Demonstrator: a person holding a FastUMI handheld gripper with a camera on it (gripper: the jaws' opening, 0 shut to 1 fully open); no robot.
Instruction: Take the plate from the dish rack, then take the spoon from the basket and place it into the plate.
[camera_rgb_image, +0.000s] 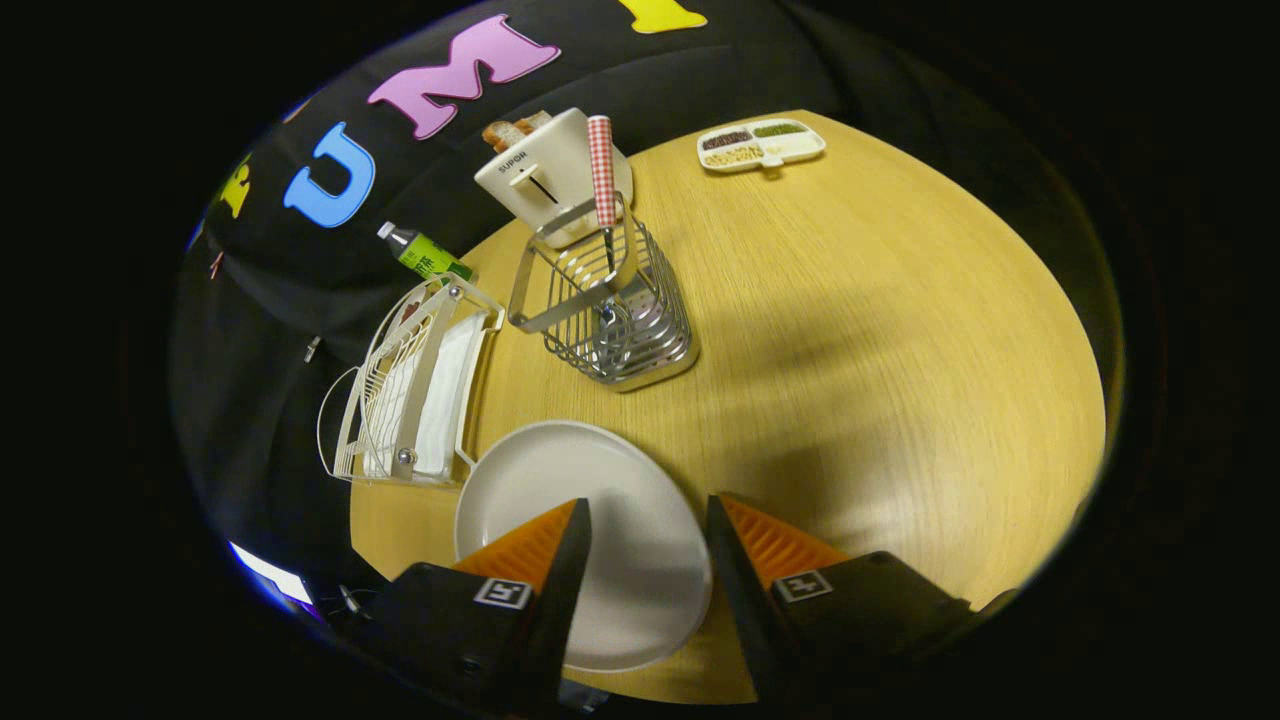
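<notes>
At the near edge of the bench, your hand-held gripper (645, 525) hangs open and empty above the plate (585, 540), which lies flat beside the dish rack (410, 390). The plate step looks done; the spoon comes next. Beyond, the spoon (602, 175) stands nearly upright in the basket (610, 310), handle up, bowl down. You likely need to reach forward and pinch the handle.

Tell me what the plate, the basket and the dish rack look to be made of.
The plate under the open gripper looks like glazed white ceramic, possibly melamine: smooth, soft sheen. The basket is shiny metal wire, likely steel, with bright reflections. The dish rack seems white-coated wire, matte.
</notes>
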